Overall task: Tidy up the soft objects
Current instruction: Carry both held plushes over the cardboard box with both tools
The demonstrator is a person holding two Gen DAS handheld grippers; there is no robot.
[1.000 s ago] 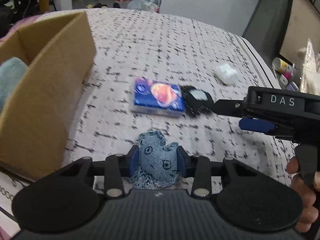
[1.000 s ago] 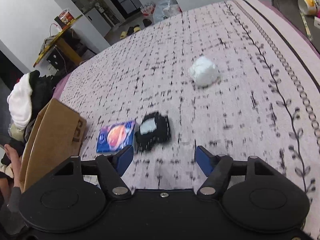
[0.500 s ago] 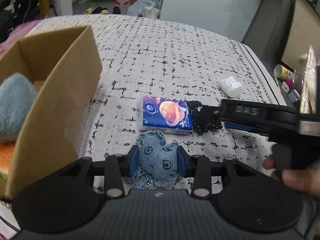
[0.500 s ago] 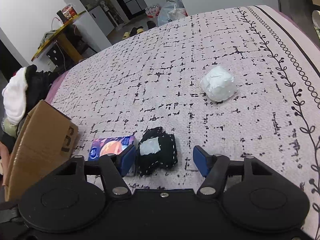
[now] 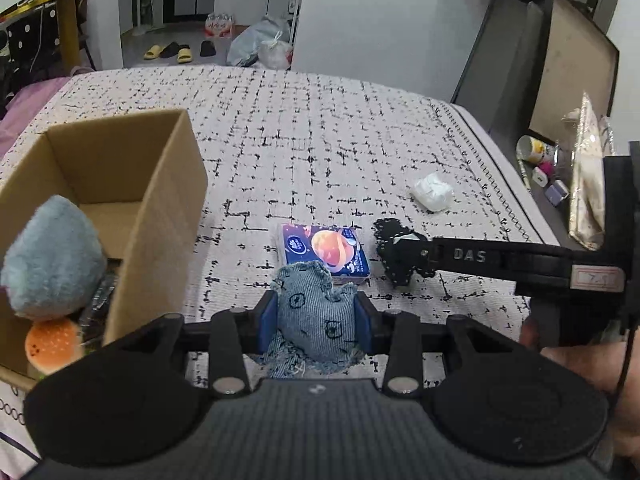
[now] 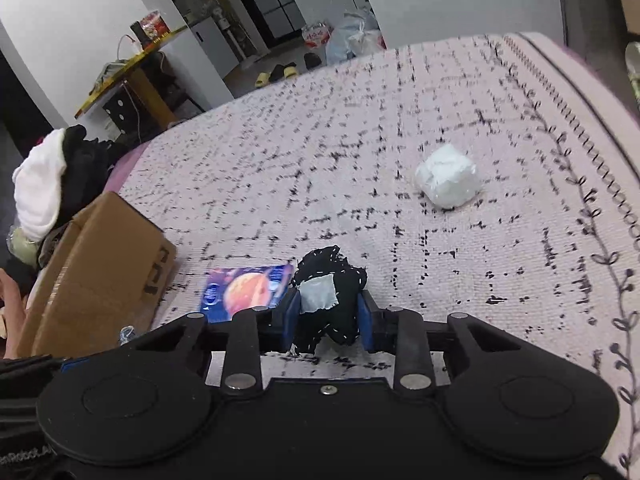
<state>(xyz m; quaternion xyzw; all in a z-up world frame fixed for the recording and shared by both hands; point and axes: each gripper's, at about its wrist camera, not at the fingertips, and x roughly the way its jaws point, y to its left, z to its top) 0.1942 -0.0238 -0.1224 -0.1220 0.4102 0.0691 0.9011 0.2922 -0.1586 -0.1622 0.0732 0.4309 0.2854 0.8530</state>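
1. The left gripper (image 5: 316, 322) has its jaws clamped on a frayed denim pouch (image 5: 316, 316), held clear above the bedspread (image 5: 320, 140), just right of the cardboard box (image 5: 160, 216).
2. The right gripper (image 6: 328, 318) has just been closing; its blue pads now press both sides of a black stitched pouch (image 6: 332, 304) with a pale patch. Whether that pouch rests on the cover or has left it, I cannot tell.
3. Just beside the black pouch, toward the box, lies one blue tissue pack (image 5: 324, 250) printed with an orange planet, flat on the cover.
4. Farther out, well apart from the rest, sits one crumpled white wad (image 6: 446, 182), untouched.
5. The box holds, as far as shows, one grey-blue plush (image 5: 52, 256) and one orange burger-like toy (image 5: 52, 344); something dark lies between them and the wall, too hidden to name.
6. Count: two grippers, two pouches in hand, one tissue pack, one white wad, one box with at least two things inside.
7. Judged from this, the task is about half done: two items boxed, two gripped but not yet dropped in, and two loose on the bed, if the tissue pack counts as soft.
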